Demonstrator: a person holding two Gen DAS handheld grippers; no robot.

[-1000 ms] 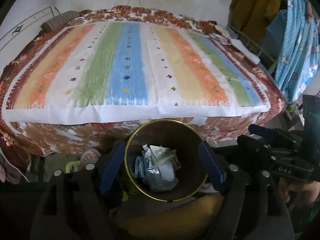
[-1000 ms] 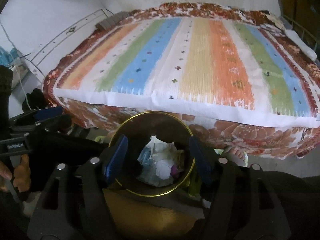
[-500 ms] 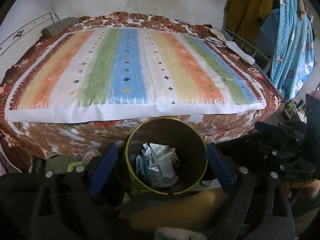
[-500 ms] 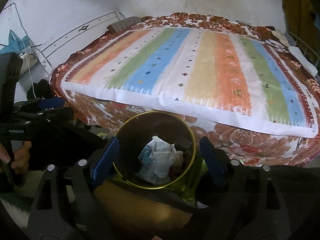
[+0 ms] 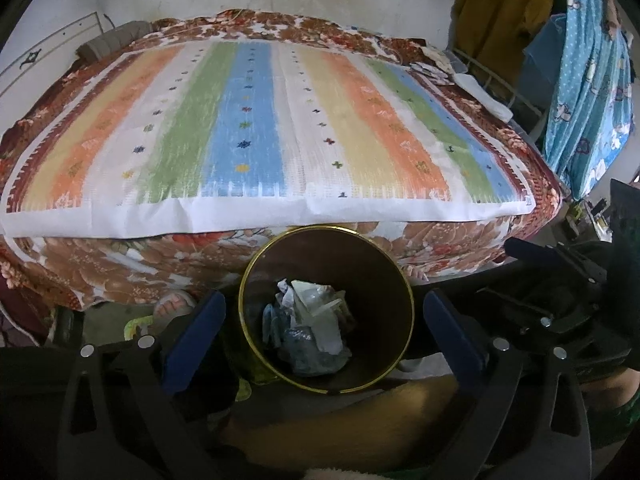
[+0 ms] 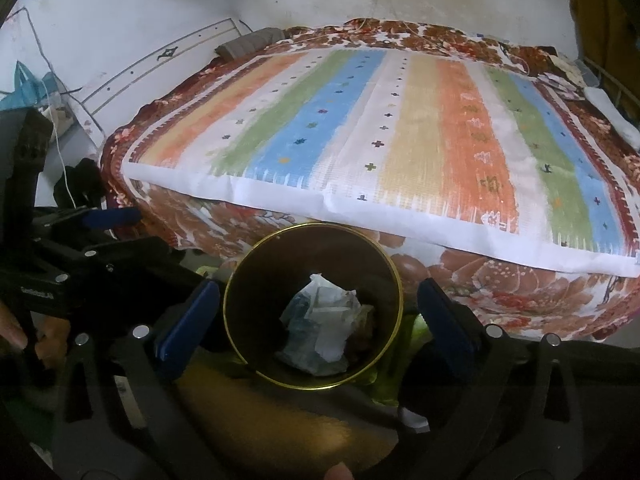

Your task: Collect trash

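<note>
A dark round bin with a gold rim [image 5: 256, 264] [image 6: 240, 264] stands on the floor at the foot of the bed. Crumpled white and blue trash [image 5: 310, 330] [image 6: 324, 326] lies in its bottom. My left gripper [image 5: 322, 330] is open and empty, held above the bin with its blue pads on either side of it. My right gripper [image 6: 312, 320] is also open and empty above the bin. Each gripper shows at the edge of the other's view, the right one [image 5: 560, 280] and the left one [image 6: 80, 240].
A bed [image 5: 260, 120] with a striped mat over a brown floral cover fills the space beyond the bin. Blue and yellow clothes [image 5: 580, 60] hang at the right. A white wall [image 6: 120, 20] runs along the left. Slippers [image 5: 172, 308] lie under the bed's edge.
Both grippers have pulled back and risen a little from the bin, and their jaws have spread wider. The trash in the bin has not moved.
</note>
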